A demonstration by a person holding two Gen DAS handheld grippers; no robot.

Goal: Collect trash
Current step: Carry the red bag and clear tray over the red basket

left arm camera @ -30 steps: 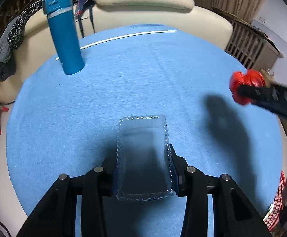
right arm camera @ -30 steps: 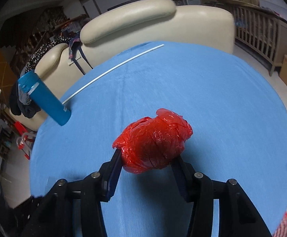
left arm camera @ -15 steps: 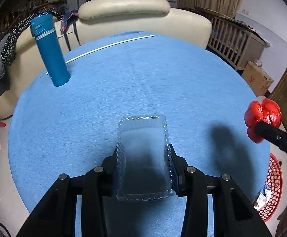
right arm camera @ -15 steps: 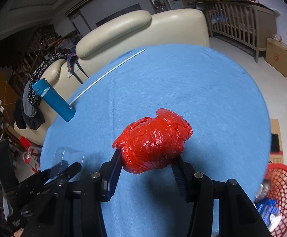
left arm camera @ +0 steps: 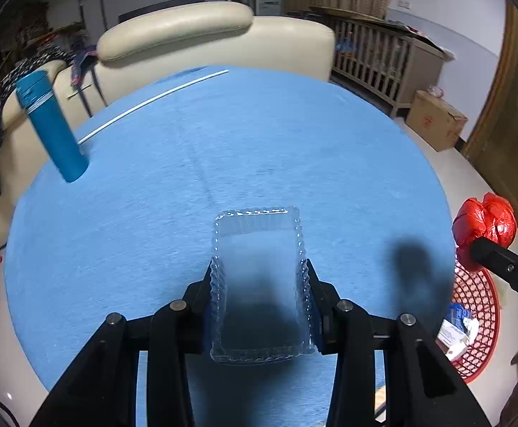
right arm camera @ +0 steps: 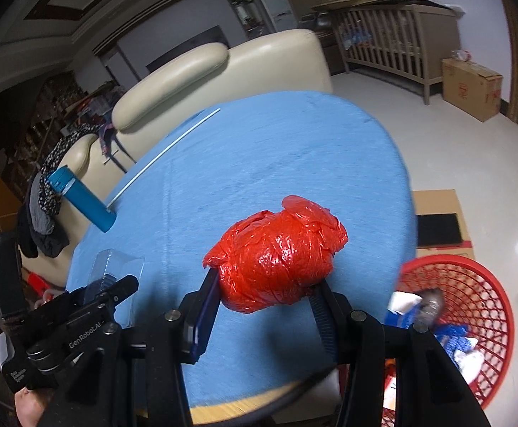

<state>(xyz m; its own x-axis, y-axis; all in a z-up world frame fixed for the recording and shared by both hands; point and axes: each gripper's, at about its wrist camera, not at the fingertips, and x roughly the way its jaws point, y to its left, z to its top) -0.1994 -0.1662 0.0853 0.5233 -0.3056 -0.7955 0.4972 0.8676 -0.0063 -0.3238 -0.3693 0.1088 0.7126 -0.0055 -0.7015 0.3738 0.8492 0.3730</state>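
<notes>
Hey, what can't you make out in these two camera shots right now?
- Right wrist view: items in the red basket are motion-blurred; its lower part is behind the right gripper.
- Left wrist view: the basket is cut by the table edge.
- Both: what the red bag contains.

red bag, blue tablecloth, red basket

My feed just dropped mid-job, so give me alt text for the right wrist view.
The right gripper is shut on a crumpled red plastic bag, held over the near edge of a round blue table. A red mesh basket with some trash in it sits on the floor to the right. At lower left, the left gripper holds a clear plastic tray.
</notes>
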